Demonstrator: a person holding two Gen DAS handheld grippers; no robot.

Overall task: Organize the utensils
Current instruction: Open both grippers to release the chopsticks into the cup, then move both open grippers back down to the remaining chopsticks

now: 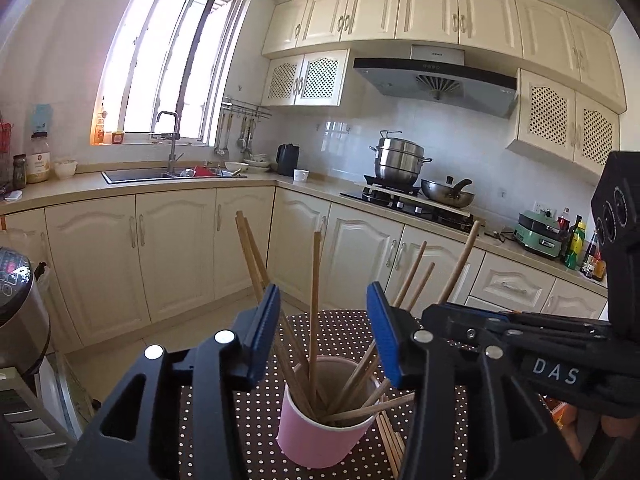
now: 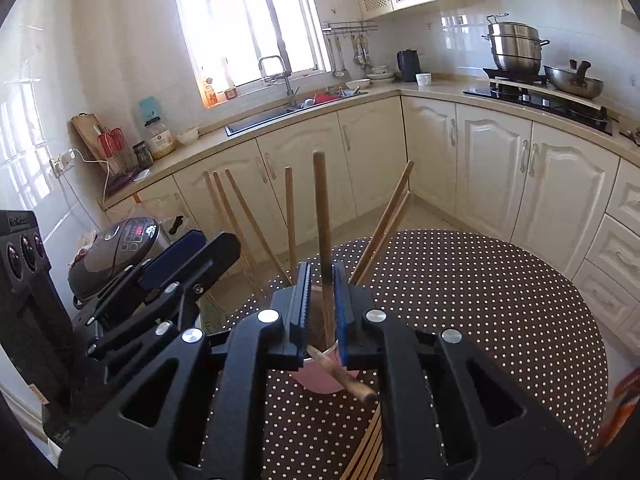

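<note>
At lower centre of both views: chopsticks being loaded into the pink cup (image 1: 316,432).

The right hand-held gripper (image 2: 322,280) has jaws nearly together around one upright chopstick (image 2: 322,216) over the cup; contact cannot be confirmed. The left hand-held gripper (image 1: 324,332) is spread, holding nothing. More chopsticks (image 2: 368,452) lie on the dotted tabletop (image 2: 480,300) beside the cup. Judged next: release, then collect those.

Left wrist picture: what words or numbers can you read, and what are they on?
"DAS": white letters on the right gripper, on its black body.
Range hood: small brand mark, too blurred to read.
Rice cooker: red display, unreadable.
Jar and bottles: labels too small.
</note>
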